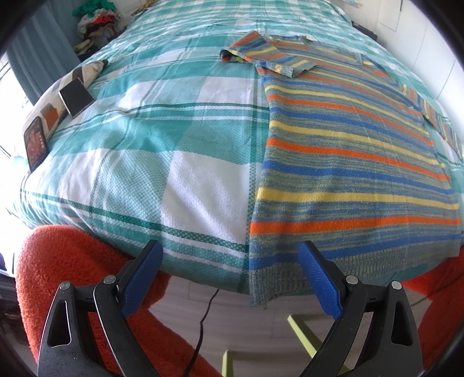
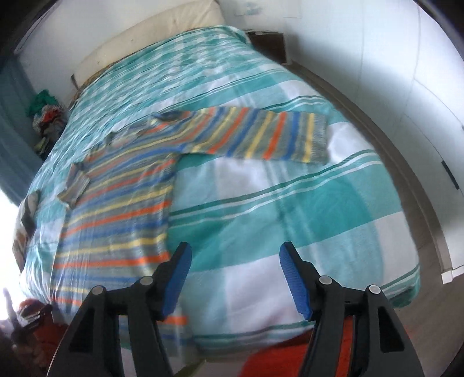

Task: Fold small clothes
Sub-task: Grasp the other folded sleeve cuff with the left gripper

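A striped knit sweater in blue, orange, yellow and grey lies flat on the teal-and-white checked bedspread, its hem hanging over the near edge. One sleeve is folded across the chest. In the right wrist view the sweater lies at the left, and its other sleeve stretches out to the right. My left gripper is open above the bed's near edge, just left of the hem, with nothing between its blue pads. My right gripper hangs open and empty over bare bedspread, right of the sweater body.
A patterned pillow with a dark flat object on it lies at the bed's left edge. A pile of clothes sits beyond the far left corner. Orange fleece-clad legs stand against the near edge. White walls run along the right side.
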Demonstrator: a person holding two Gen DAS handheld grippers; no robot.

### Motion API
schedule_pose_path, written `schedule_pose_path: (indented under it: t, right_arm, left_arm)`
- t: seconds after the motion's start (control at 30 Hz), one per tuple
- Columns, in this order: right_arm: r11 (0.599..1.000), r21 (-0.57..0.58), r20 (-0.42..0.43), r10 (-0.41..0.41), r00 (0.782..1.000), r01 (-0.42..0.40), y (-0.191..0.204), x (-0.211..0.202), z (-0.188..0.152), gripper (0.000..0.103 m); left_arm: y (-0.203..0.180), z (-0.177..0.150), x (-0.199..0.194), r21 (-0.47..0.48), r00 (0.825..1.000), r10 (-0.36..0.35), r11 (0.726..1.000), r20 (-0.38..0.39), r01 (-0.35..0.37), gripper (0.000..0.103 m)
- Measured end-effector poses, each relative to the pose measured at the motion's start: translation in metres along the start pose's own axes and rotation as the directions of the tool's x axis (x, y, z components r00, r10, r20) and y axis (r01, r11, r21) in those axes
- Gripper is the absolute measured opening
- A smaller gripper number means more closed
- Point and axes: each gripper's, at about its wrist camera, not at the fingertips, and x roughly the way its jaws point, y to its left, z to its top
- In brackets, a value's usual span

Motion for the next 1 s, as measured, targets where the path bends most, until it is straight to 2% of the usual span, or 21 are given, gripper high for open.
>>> schedule_pose_path:
  t: [0.07,0.17,0.4,0.5,0.57,0.63,0.73,0.8,0.87,0.93,0.97,1.0]
  right_arm:
    - [0.997,-0.035,-0.046,0.073,0.996,-0.075,0.031,0.008,-0.014,0.063]
    - [0.987,-0.097,-0.076,0.119,0.990,-0.126,0.070,0.015,-0.031,0.063]
    - [0.953,-0.272,-0.097,0.108,0.989,-0.131,0.120,0.029,-0.056,0.063]
    - [0.944,-0.307,-0.091,0.092,0.992,-0.116,0.124,0.031,-0.064,0.063]
    - [0.946,-0.307,-0.084,0.079,0.993,-0.101,0.122,0.033,-0.066,0.063]
    - [0.950,-0.299,-0.072,0.069,0.995,-0.088,0.120,0.033,-0.065,0.063]
    - [0.952,-0.299,-0.051,0.053,0.997,-0.066,0.119,0.033,-0.064,0.063]
    - [0.950,-0.305,-0.048,0.052,0.998,-0.064,0.119,0.034,-0.066,0.063]
    - [0.947,-0.313,-0.051,0.058,0.997,-0.071,0.120,0.036,-0.067,0.063]
    - [0.946,-0.315,-0.054,0.066,0.996,-0.079,0.120,0.037,-0.068,0.063]
    - [0.946,-0.314,-0.057,0.070,0.996,-0.085,0.120,0.038,-0.068,0.063]
    - [0.946,-0.312,-0.062,0.073,0.995,-0.089,0.120,0.039,-0.068,0.063]
  left_arm:
    - [0.003,0.000,-0.001,-0.015,1.000,-0.007,1.000,0.003,0.007,0.095]
    - [0.006,-0.001,-0.005,-0.027,1.000,-0.019,0.999,0.011,0.020,0.095]
    - [0.005,-0.001,-0.007,-0.013,1.000,-0.007,1.000,0.004,0.007,0.095]
    - [0.008,0.006,-0.021,-0.022,0.999,-0.041,0.999,0.006,0.041,0.095]
    - [0.013,0.017,-0.040,-0.052,0.995,-0.090,0.994,0.040,0.092,0.095]
    - [0.019,0.034,-0.063,-0.091,0.985,-0.146,0.984,0.090,0.154,0.095]
    - [0.023,0.062,-0.086,-0.142,0.961,-0.233,0.957,0.147,0.254,0.096]
    - [0.018,0.088,-0.091,-0.162,0.939,-0.301,0.931,0.168,0.327,0.097]
    - [0.007,0.112,-0.082,-0.143,0.927,-0.328,0.924,0.180,0.355,0.097]
    - [-0.015,0.133,-0.064,-0.051,0.935,-0.297,0.949,0.193,0.312,0.097]
    - [-0.031,0.144,-0.049,0.027,0.949,-0.249,0.968,0.195,0.248,0.096]
    - [-0.045,0.152,-0.036,0.098,0.957,-0.209,0.976,0.200,0.192,0.094]
